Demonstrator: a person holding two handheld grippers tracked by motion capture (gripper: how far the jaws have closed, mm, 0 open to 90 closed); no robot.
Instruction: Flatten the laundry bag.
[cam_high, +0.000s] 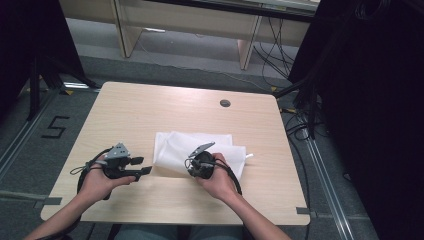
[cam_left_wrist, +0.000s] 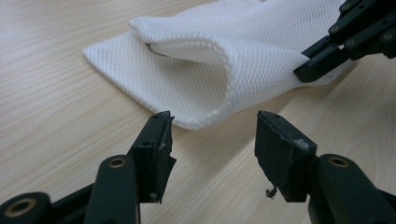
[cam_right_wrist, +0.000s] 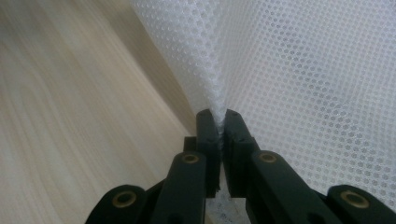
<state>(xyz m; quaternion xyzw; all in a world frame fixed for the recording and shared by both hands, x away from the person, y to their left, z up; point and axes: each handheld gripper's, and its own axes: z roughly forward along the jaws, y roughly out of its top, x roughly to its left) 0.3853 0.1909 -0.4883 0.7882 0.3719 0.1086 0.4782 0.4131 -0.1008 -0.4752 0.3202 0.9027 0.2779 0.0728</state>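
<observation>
A white mesh cloth (cam_high: 220, 145) lies folded on the light wooden table (cam_high: 150, 110), right of centre. My right gripper (cam_high: 192, 169) sits at the cloth's near edge, shut on a pinched ridge of mesh (cam_right_wrist: 303, 84); the right gripper view has the jaws (cam_right_wrist: 220, 123) pressed together with the fabric between them. My left gripper (cam_high: 144, 166) rests to the left of the cloth, pointing right at it. Its jaws (cam_left_wrist: 212, 135) stand open with nothing between them, just short of the cloth's rounded fold (cam_left_wrist: 196, 79). Beyond that fold, the right gripper (cam_left_wrist: 306, 70) grips the cloth's edge.
A round cable hole (cam_high: 225, 103) is set into the table's far side. Black curtains hang at both sides, with cables (cam_high: 300, 125) on the floor at the right. A "5" mark (cam_high: 55, 127) is on the floor at the left.
</observation>
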